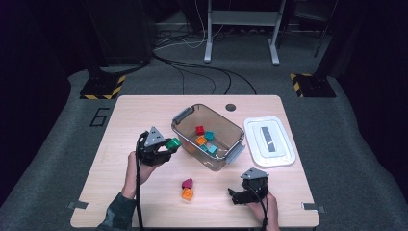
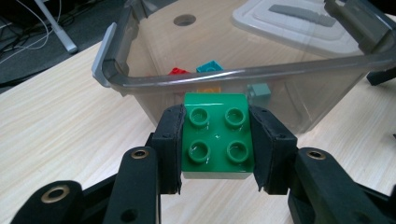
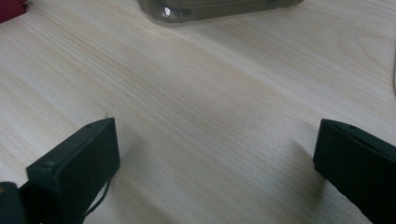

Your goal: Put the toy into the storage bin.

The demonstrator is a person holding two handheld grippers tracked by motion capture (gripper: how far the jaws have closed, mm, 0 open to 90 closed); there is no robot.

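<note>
Left hand-held gripper (image 2: 216, 140) is clamping a green brick (image 2: 217, 135) right now, pads pressing on its two opposite flat sides with the studs facing up at the camera. It's hanging just outside the near wall of the clear bin (image 2: 243, 74), a bit below the rim, so I'm guessing the brick is heading inside, where the red, teal and orange ones are already sitting.

Handling-wise this looks like an easy one: hard, glossy plastic, light, not going to squash or break. The shine is the only worry, since smooth sides can slide on the pads if the squeeze is off-centre. Gripping across the flat side walls, like it's doing, seems the right call to me; grabbing over the studs would be wobbly.

Right hand-held gripper (image 1: 244, 192) is sitting low over the tabletop (image 1: 120, 120) near the front edge, jaws spread wide with nothing between them. A magenta brick (image 1: 187, 183) and an orange brick (image 1: 187, 194) are waiting touching each other on the tabletop between the two hands, and the white lid (image 1: 269, 142) is lying just right of the bin.
</note>
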